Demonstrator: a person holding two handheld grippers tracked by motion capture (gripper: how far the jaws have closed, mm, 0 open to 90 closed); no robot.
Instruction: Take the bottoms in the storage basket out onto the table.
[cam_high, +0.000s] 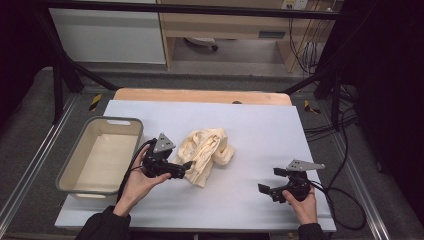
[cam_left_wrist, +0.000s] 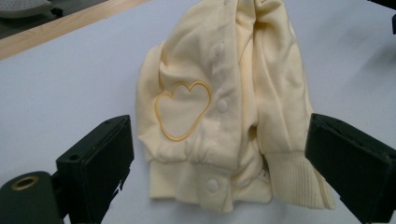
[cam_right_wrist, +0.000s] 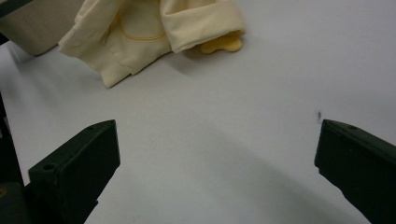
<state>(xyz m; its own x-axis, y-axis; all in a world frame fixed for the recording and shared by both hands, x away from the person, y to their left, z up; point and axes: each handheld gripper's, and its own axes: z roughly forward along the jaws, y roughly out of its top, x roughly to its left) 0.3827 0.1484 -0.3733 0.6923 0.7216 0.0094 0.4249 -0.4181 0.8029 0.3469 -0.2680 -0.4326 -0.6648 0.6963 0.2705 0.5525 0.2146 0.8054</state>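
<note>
A pale yellow baby cardigan (cam_high: 206, 152) lies crumpled on the white table cover, near the middle. Its hem, snap buttons and an embroidered heart outline (cam_left_wrist: 182, 109) face the left gripper view. My left gripper (cam_high: 186, 167) is open right at the garment's near-left edge, with its jaws standing on either side of the hem (cam_left_wrist: 219, 182) and not closed on it. My right gripper (cam_high: 272, 182) is open over bare cover at the front right, well apart from the cardigan (cam_right_wrist: 154, 32); nothing lies between its jaws.
A grey plastic bin (cam_high: 80, 155) with a light inside stands at the table's left, close to my left hand. The wooden table edge (cam_high: 200, 95) shows at the back. Cables (cam_high: 345, 195) trail off the right side. Black frame posts flank the table.
</note>
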